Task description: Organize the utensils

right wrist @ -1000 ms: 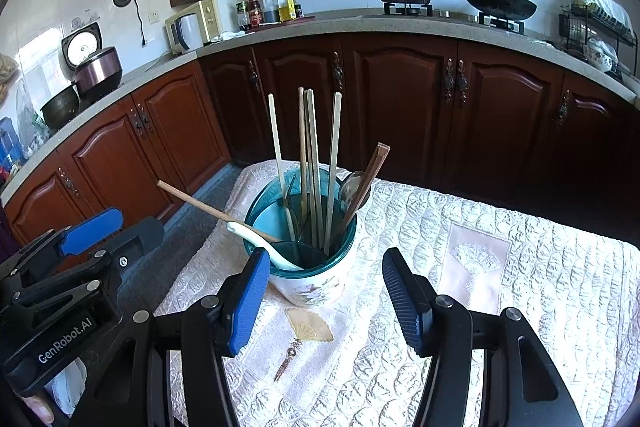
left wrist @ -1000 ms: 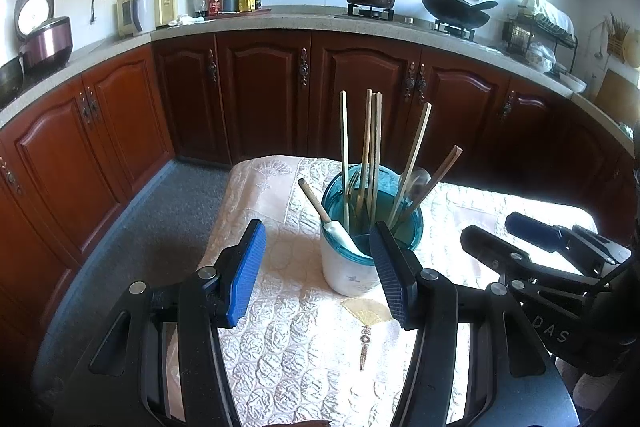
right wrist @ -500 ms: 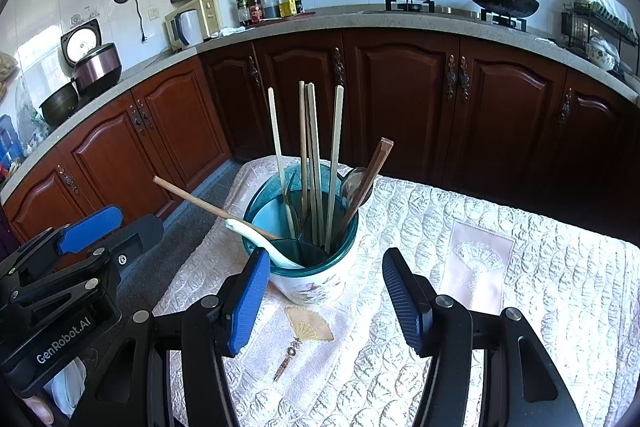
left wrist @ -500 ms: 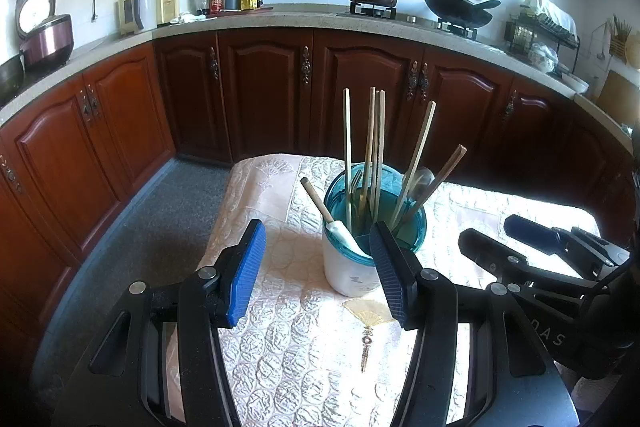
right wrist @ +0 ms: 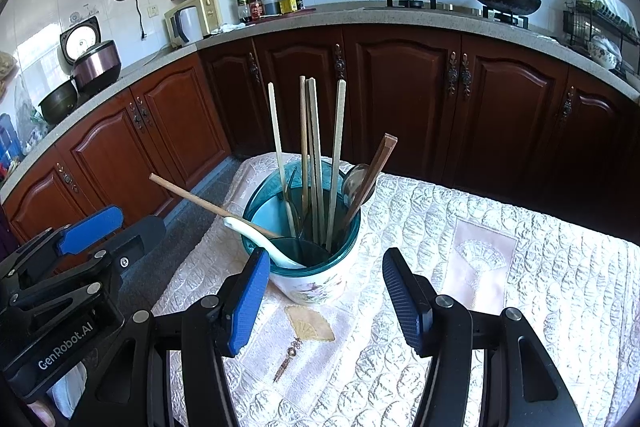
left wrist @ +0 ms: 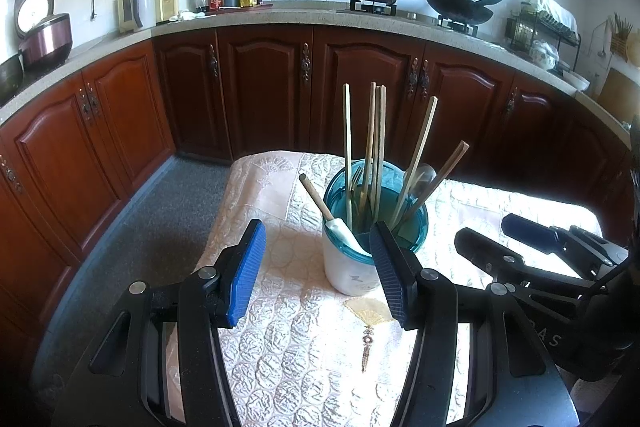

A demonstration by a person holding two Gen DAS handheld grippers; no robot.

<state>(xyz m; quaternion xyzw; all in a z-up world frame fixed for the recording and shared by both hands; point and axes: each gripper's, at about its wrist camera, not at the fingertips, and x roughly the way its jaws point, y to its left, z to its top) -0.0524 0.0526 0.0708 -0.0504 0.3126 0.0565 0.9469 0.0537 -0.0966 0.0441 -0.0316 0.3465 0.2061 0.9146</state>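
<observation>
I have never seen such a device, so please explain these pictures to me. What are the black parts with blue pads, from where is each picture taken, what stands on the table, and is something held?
There is no robot here. A person holds a hand tool in each hand, and each tool has two fingers with blue pads and a wide-angle camera that looks forward along them.

One picture comes from the left gripper, the other from the right gripper. Each camera also sees the other tool at its edge.

On the table, covered with a pale embroidered tablecloth, stands a utensil holder with a teal rim. In it are light chopsticks, darker brown chopsticks, a metal spoon and a white spatula with a wooden handle that leans out.

Both grippers are open and hold nothing.
</observation>
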